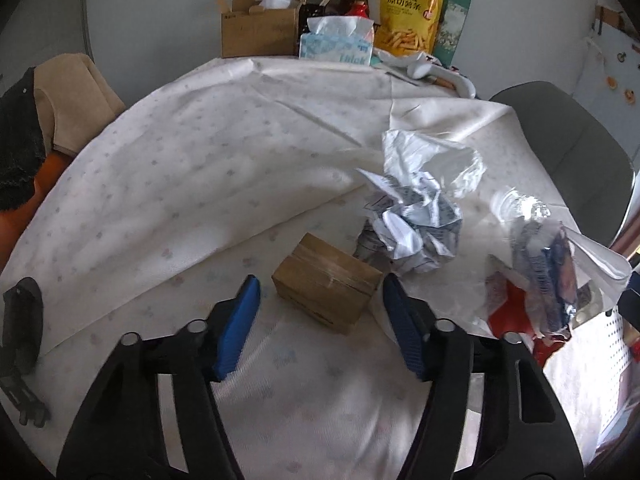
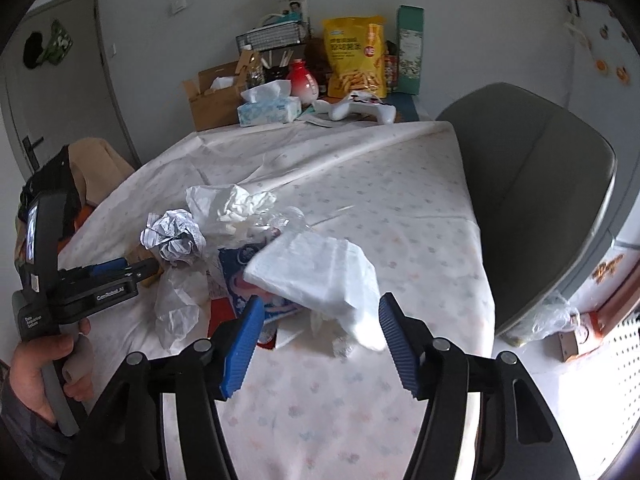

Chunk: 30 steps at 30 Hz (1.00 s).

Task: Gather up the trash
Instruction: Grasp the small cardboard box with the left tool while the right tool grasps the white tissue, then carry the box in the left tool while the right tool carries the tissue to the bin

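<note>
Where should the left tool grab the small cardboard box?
Probably across the two long side faces of the small cardboard box, coming from above and the near side. It lies flat, skewed to the left tool, whose open jaws already flank it; a slight roll squares the pads.

Trash on the table (image 1: 200, 168), toward its right edge: small brown box (image 1: 326, 286) lying flat w/ taped top; crumpled printed paper ball (image 1: 412, 224) just beside it; crumpled white bag (image 1: 432, 156) behind; white folded tissue (image 2: 320, 276) atop blue-red wrappers (image 2: 240, 284).
</note>
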Available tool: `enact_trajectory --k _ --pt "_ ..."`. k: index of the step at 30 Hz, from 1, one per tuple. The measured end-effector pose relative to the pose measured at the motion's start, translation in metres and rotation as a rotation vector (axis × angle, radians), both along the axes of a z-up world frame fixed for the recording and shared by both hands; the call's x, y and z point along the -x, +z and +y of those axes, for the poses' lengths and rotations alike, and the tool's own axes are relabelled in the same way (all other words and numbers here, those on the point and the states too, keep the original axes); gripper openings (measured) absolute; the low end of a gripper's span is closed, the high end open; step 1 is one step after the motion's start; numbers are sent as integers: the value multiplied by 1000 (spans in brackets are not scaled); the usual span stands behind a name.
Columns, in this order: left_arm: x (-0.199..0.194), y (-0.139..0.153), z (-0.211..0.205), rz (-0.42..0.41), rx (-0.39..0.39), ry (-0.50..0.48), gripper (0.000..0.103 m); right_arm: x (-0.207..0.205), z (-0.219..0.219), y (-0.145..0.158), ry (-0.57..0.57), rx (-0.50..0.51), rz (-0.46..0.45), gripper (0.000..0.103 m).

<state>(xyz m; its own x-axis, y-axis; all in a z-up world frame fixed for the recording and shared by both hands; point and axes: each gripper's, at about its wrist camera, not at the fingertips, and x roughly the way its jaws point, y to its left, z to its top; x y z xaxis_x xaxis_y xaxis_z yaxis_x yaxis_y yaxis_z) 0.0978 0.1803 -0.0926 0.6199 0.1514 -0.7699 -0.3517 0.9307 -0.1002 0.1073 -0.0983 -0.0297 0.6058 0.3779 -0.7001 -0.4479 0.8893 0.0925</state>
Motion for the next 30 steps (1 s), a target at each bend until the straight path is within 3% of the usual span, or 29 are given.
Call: enact_trajectory --k 6,9,11,14,25,30 --pt "5 2 2 -31 15 0 54 -7 16 0 25 22 -11 61" --pt "13 8 2 -47 22 10 54 -8 17 3 39 18 -11 44" --pt "20 16 -1 -63 19 14 54 -9 17 5 48 14 -12 17" --pt "28 27 -7 -88 14 11 54 -10 11 8 51 9 -14 9" --pt "34 70 -57 -177 -10 -74 54 -1 -38 41 0 -86 -83 8" --pt "29 82 -87 -198 -19 -136 54 -3 -71 49 -17 -181 -54 8"
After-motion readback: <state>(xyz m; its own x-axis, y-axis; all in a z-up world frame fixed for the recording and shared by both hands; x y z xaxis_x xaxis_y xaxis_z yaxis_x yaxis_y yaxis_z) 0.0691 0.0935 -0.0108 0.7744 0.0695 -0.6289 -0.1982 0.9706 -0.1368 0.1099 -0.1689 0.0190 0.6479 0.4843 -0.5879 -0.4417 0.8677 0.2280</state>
